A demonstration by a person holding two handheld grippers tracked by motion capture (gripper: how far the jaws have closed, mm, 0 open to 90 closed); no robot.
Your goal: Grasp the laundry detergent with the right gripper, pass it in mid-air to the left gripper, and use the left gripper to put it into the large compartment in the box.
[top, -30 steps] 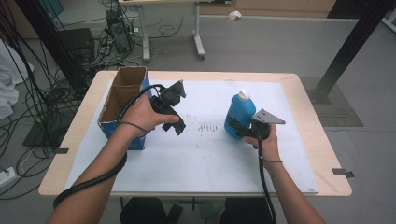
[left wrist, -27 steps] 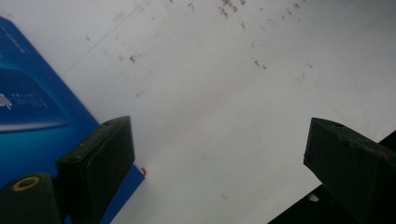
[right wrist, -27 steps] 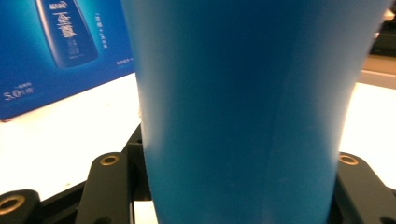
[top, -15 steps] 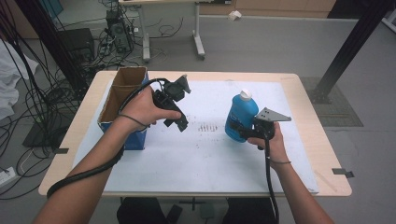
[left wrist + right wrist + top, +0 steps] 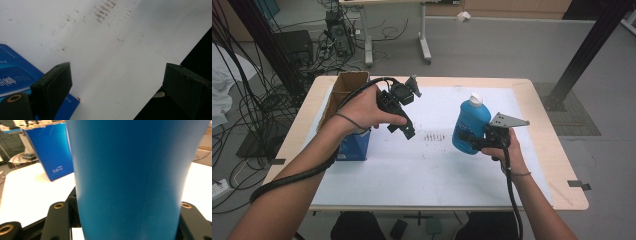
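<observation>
- While the right gripper [image 5: 478,141] pinches the blue bottle [image 5: 471,125] low on its body, the bottle hangs upright, apparently just off the white mat [image 5: 432,165], right of centre.
- Slip risk: the smooth wall could slide between the jaws, and with most of the bottle above the grip it could tip.
- Left gripper [image 5: 404,120]: jaws spread and empty, above the mat beside the box [image 5: 354,145]; swinging it across could knock the bottle.

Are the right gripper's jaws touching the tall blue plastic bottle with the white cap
Touching. The right gripper view shows the blue plastic bottle wedged between both black jaws of the right gripper, no gap on either side.
</observation>
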